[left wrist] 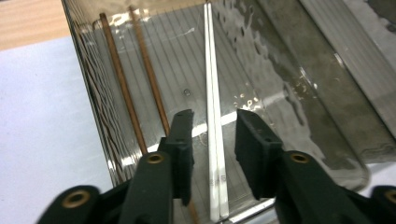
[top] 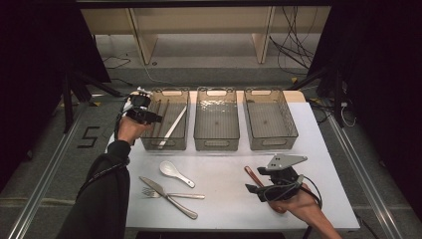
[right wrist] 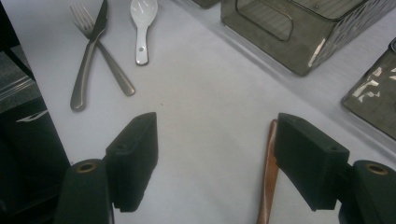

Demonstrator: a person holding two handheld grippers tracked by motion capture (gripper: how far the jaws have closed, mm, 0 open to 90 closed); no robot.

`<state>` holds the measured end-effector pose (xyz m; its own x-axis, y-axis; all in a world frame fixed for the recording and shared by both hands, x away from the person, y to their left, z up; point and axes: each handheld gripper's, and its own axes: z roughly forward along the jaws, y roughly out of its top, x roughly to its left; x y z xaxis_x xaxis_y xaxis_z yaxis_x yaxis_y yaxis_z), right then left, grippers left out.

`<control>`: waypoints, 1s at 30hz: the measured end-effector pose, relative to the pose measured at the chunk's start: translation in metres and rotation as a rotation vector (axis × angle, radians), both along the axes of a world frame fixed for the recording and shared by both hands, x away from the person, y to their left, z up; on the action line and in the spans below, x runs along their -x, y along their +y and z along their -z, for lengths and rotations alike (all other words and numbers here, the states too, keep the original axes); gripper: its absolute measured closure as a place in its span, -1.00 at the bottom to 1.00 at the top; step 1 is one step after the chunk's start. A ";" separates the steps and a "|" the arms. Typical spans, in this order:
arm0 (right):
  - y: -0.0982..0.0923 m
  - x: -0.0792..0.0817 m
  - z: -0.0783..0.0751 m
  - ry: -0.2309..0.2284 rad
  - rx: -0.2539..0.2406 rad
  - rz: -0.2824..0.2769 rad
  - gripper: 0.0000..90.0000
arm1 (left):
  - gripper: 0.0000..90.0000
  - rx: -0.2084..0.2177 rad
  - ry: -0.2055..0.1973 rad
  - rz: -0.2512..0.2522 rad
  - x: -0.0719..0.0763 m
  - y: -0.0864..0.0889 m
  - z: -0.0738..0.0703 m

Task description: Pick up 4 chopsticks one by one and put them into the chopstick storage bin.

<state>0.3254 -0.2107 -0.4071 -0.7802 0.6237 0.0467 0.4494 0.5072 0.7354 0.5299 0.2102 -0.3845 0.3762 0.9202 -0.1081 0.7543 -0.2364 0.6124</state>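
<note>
Here, white chopsticks (left wrist: 214, 135) lying lengthwise in the left bin (top: 149, 142), between the parted jaws of the left hand-held gripper (left wrist: 214, 140), pads off them on both sides: apparently a release just made. Beside them, 2 brown chopsticks (left wrist: 135, 88) along the bin's near wall. Best practice for this step: lift straight up, jaws kept apart, clear of the rim before swinging away, so nothing gets dragged out. Further out, middle bin (top: 216, 142) and right bin (top: 271, 142) on the white surface (top: 224, 199). Near the front, white spoon (top: 174, 172), fork (top: 171, 194) and knife (top: 166, 196) crossed. Right hand-held gripper (right wrist: 215, 158) wide and empty, low over the surface, brown utensil (right wrist: 270, 172) just inside 1 jaw.
</note>
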 end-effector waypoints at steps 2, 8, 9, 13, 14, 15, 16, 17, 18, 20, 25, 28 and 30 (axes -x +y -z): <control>0.000 0.000 0.000 -0.004 -0.001 0.000 -0.30 | 0.28 0.015 0.008 0.013 0.003 -0.003 -0.003; -0.001 0.000 -0.001 -0.005 -0.001 0.004 -0.30 | -0.08 0.066 -0.003 0.101 0.022 -0.013 -0.011; -0.001 0.000 -0.001 -0.005 -0.001 0.004 -0.30 | -0.12 0.070 -0.007 0.118 0.027 -0.015 -0.012; 0.000 0.000 -0.001 -0.004 -0.001 0.005 -0.30 | -0.20 0.076 -0.023 0.188 0.043 -0.022 -0.015; 0.000 0.000 0.000 -0.005 0.001 0.005 -0.30 | -0.23 0.075 -0.027 0.198 0.047 -0.023 -0.015; 0.000 0.000 0.000 -0.004 0.002 0.006 -0.30 | -0.25 0.074 -0.034 0.209 0.051 -0.025 -0.015; 0.000 0.000 0.000 -0.004 0.002 0.006 -0.30 | -0.26 0.082 -0.038 0.220 0.055 -0.026 -0.015; 0.000 0.000 0.000 -0.003 0.002 0.007 -0.30 | -0.28 0.087 -0.041 0.237 0.060 -0.027 -0.014; 0.000 0.000 0.000 -0.002 0.002 0.008 -0.30 | -0.29 0.093 -0.041 0.252 0.063 -0.028 -0.013; 0.000 -0.001 0.000 -0.002 0.004 0.007 -0.30 | -0.32 0.073 -0.032 0.281 0.069 -0.032 -0.012; 0.000 -0.001 0.000 -0.002 0.005 0.009 -0.30 | -0.38 0.052 -0.032 0.335 0.081 -0.041 -0.010; -0.001 -0.001 0.001 -0.001 0.005 0.013 -0.30 | -0.40 0.057 -0.042 0.348 0.087 -0.044 -0.010; -0.001 -0.001 0.001 -0.001 0.004 0.014 -0.30 | -0.42 0.066 -0.048 0.353 0.091 -0.045 -0.010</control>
<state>0.3264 -0.2121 -0.4077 -0.7714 0.6349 0.0435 0.4559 0.5037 0.7338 0.4390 0.1657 -0.3747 0.6756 0.7242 -0.1380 0.6036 -0.4358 0.6677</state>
